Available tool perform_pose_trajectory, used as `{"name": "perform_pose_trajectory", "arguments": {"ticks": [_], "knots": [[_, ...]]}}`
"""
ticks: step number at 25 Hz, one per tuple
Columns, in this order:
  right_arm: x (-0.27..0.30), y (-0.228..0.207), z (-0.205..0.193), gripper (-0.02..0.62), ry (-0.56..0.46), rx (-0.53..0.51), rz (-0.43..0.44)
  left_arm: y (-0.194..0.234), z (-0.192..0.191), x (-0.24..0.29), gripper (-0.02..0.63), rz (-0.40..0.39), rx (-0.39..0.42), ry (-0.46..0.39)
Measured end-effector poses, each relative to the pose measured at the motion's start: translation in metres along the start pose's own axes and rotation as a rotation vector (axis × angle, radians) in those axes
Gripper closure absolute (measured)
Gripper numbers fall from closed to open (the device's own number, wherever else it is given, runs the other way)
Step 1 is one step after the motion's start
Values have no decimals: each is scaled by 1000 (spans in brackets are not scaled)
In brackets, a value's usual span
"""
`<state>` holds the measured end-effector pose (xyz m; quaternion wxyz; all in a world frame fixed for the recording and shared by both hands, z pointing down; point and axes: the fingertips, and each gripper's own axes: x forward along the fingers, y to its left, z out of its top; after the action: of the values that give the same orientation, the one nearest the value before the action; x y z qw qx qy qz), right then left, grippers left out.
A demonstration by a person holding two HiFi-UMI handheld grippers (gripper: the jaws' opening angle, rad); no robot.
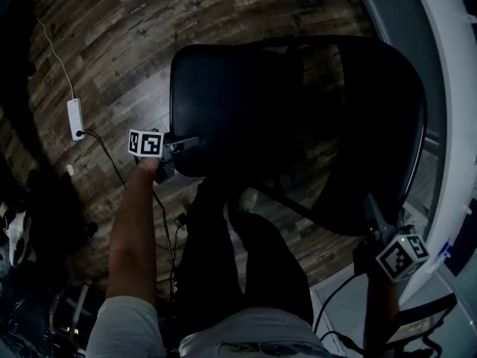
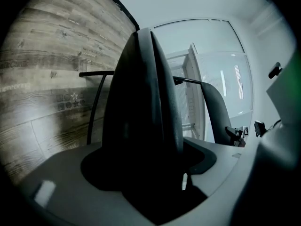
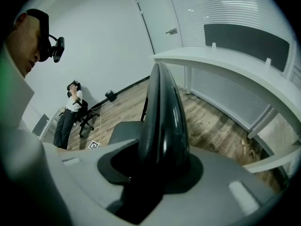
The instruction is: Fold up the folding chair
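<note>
Black and not yet folded, the folding chair (image 1: 223, 80) stands on the wood-plank floor (image 1: 104, 43), toward the floor's right edge, where a curved white counter (image 1: 451, 95) runs. Its seat (image 1: 246, 118) lies level on the left. Its backrest (image 1: 391, 140) rises on the right, next to the counter.

The left gripper (image 1: 179, 146) meets the seat's near-left corner. Its fingers (image 1: 188, 141) stand apart, one on either side of the seat's rim, and the left gripper view shows a sliver of light beside the rim. The right gripper (image 1: 370, 203) is on the backrest's near end. Its fingers (image 1: 376, 221) are clamped across the rim, which fills the gap between them.

A white power strip (image 1: 75, 118) lies on the floor well left of the chair, its cable trailing toward the person.
</note>
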<state>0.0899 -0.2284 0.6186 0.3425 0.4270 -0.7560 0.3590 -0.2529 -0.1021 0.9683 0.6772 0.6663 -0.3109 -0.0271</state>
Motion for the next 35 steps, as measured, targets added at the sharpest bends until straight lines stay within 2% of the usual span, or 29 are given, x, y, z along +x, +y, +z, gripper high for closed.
{"name": "perform_pose_trajectory", "arguments": {"ticks": [7, 12, 19, 26, 32, 35], "knots": [[-18, 15, 18, 490, -54, -17, 21, -36, 4, 1, 294, -17, -12, 3], [-34, 12, 26, 497, -63, -29, 0, -74, 3, 6, 344, -47, -24, 11], [-49, 6, 34, 505, -62, -22, -6, -114, 8, 14, 376, -38, -18, 25], [-65, 4, 44, 514, -81, 11, -25, -165, 19, 23, 422, -87, -10, 65], [-74, 11, 54, 526, -99, 11, -22, -196, 20, 33, 442, -60, 1, 85], [-83, 16, 59, 528, -100, -8, -40, -219, 18, 39, 454, -73, 2, 98]]}}
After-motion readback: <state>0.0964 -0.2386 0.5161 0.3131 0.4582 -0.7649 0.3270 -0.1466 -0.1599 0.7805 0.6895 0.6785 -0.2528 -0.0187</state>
